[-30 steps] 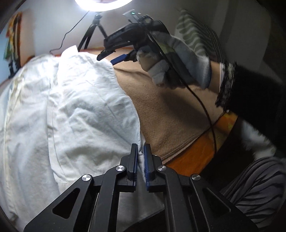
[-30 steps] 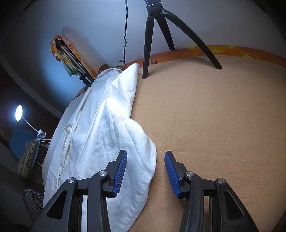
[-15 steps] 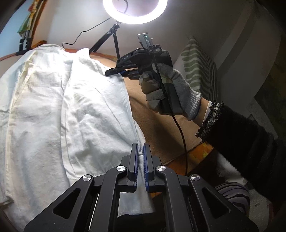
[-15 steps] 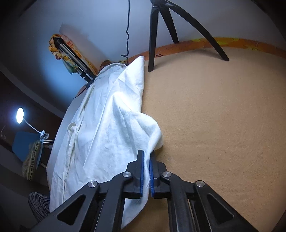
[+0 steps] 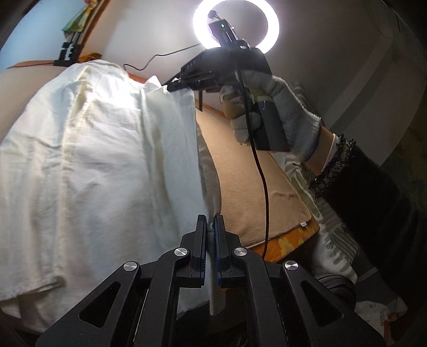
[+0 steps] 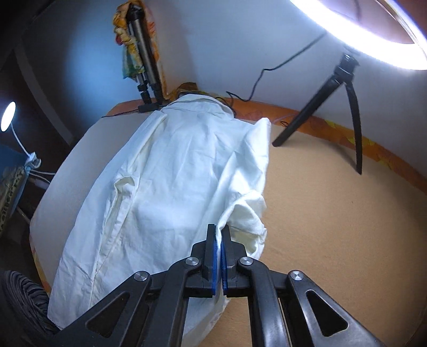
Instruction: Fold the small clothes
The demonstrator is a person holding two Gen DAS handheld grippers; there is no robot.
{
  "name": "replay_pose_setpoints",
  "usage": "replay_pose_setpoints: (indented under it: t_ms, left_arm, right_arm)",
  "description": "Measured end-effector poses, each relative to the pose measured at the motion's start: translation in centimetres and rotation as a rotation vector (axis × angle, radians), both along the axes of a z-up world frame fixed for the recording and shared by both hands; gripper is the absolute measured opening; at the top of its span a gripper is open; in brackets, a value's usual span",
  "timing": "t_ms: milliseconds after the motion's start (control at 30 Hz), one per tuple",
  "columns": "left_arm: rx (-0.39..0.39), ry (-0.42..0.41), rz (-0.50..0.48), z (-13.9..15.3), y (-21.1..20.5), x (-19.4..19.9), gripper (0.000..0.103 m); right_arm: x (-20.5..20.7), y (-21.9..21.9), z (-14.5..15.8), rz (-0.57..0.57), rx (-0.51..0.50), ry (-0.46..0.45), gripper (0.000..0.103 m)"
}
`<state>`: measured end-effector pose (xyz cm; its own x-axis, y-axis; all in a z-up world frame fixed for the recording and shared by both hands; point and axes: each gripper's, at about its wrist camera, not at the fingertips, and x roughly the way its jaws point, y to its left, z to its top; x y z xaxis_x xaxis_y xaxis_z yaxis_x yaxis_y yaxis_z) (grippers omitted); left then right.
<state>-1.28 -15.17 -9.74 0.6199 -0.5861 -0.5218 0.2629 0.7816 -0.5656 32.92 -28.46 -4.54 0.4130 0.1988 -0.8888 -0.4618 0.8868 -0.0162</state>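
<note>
A white shirt (image 5: 101, 165) lies spread on a tan blanket (image 5: 248, 186). My left gripper (image 5: 210, 227) is shut on the shirt's near right edge and holds it raised. My right gripper (image 5: 176, 84), held in a grey gloved hand, shows in the left wrist view, shut on the far end of that same edge. In the right wrist view the right gripper (image 6: 219, 235) pinches a fold of the shirt (image 6: 173, 173), lifted off the blanket (image 6: 333, 227). The raised edge is stretched taut between the two grippers.
A ring light (image 5: 236, 25) on a black tripod (image 6: 344, 88) stands at the blanket's far edge, with a cable (image 6: 280, 66) running along the wall. A folded tripod (image 6: 144, 61) leans against the wall. An orange flowered sheet (image 5: 288, 243) edges the bed.
The right gripper closed on the shirt's edge. Both grippers then lifted that edge off the blanket, pulling it taut and carrying it up over the shirt.
</note>
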Motion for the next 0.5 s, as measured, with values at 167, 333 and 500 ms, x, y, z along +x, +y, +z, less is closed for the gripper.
replay_pose_setpoints:
  t_ms: [167, 333, 500]
  left_arm:
    - [-0.034, 0.028, 0.051, -1.2, 3.1, -0.7, 0.004]
    - [-0.048, 0.06, 0.089, -2.6, 5.1, -1.1, 0.004]
    - [-0.04, 0.085, 0.117, -3.4, 6.3, -1.0, 0.004]
  right_arm:
    - [-0.1, 5.7, -1.9, 0.063, -0.096, 0.008, 0.0]
    - [-0.2, 10.7, -4.9, 0.122, -0.181, 0.022, 0.0]
    - [-0.1, 13.4, -7.5, 0.156, -0.241, 0.04, 0.0]
